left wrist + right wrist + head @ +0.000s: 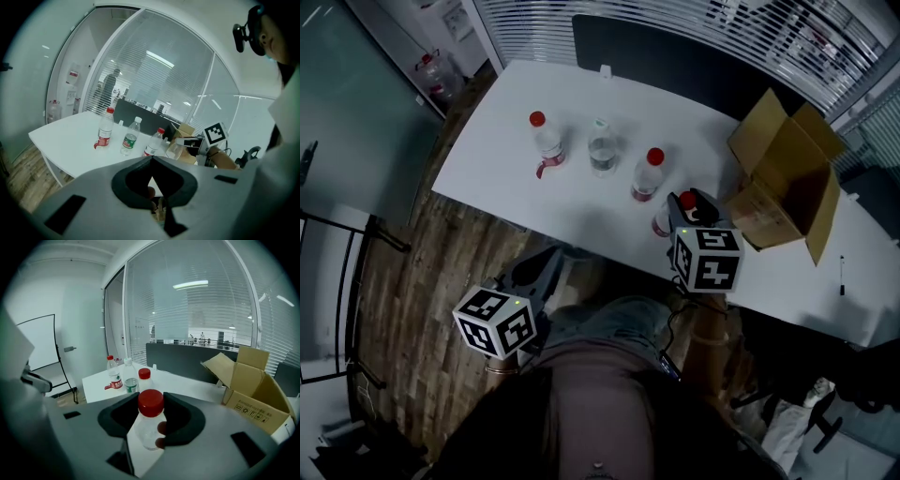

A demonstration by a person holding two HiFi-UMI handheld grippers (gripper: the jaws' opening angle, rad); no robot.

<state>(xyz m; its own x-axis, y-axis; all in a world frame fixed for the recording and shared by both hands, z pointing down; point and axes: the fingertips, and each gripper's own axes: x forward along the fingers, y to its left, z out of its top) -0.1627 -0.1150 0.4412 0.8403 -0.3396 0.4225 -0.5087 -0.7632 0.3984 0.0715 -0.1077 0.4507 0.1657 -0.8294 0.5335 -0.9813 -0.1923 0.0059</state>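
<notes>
Right gripper (pixel 151 399) grips a red-capped bottle (pixel 148 427) at the near edge of the table (pixel 581 211), beside the box (pixel 783 178); its slick, soft wall may slip or buckle, dropping it off the edge; left gripper (pixel 151 158) hangs closed, empty, below the table.

A white table (pixel 487 178) bears an open brown cardboard box (pixel 783 187) at three o'clock. Toward eleven o'clock stands a red-capped, red-labelled clear plastic bottle (pixel 547 145), with a white-capped clear bottle (pixel 601 150) just beside it and a second red-capped clear bottle (pixel 647 176) at that one's four o'clock.
</notes>
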